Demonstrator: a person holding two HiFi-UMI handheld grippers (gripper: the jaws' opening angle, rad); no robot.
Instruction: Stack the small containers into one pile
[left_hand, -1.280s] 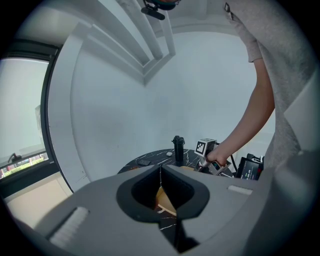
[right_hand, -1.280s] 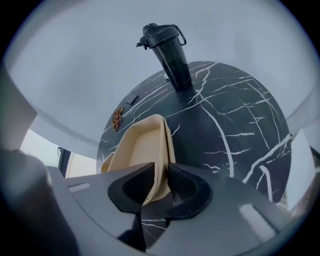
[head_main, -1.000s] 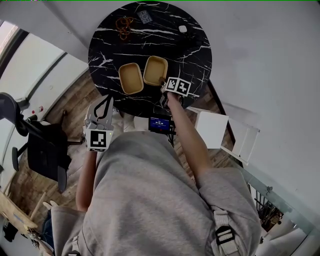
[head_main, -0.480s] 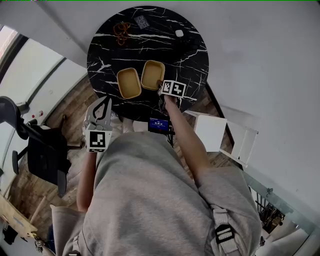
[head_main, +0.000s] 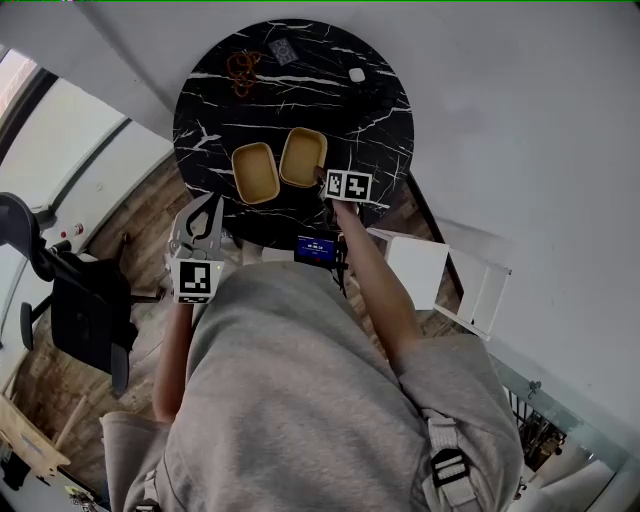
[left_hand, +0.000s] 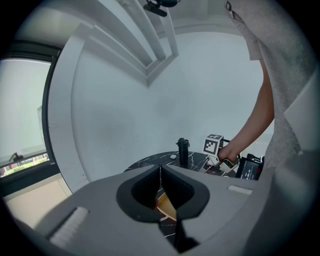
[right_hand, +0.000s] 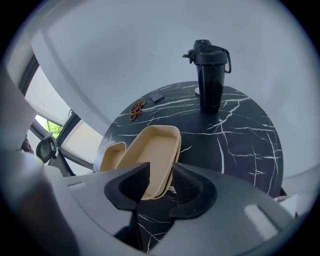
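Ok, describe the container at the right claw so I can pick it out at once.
Look at the round black marble table: two beige containers lie side by side near the person's edge. Yours is the right-hand container, with its near rim inside the right claw, whose jaws have just been opening. The left-hand container beside it has no claw around it.

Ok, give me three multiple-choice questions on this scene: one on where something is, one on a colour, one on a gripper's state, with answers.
1. Where does the black bottle stand? A on the table; B on the floor; C on a chair.
2. What colour are the containers? A blue; B tan; C red.
3. How is the left gripper? A wide open; B gripping a container; C shut, empty.
Answers: A, it stands upright there; B, they look tan; C, its jaws meet, nothing between.
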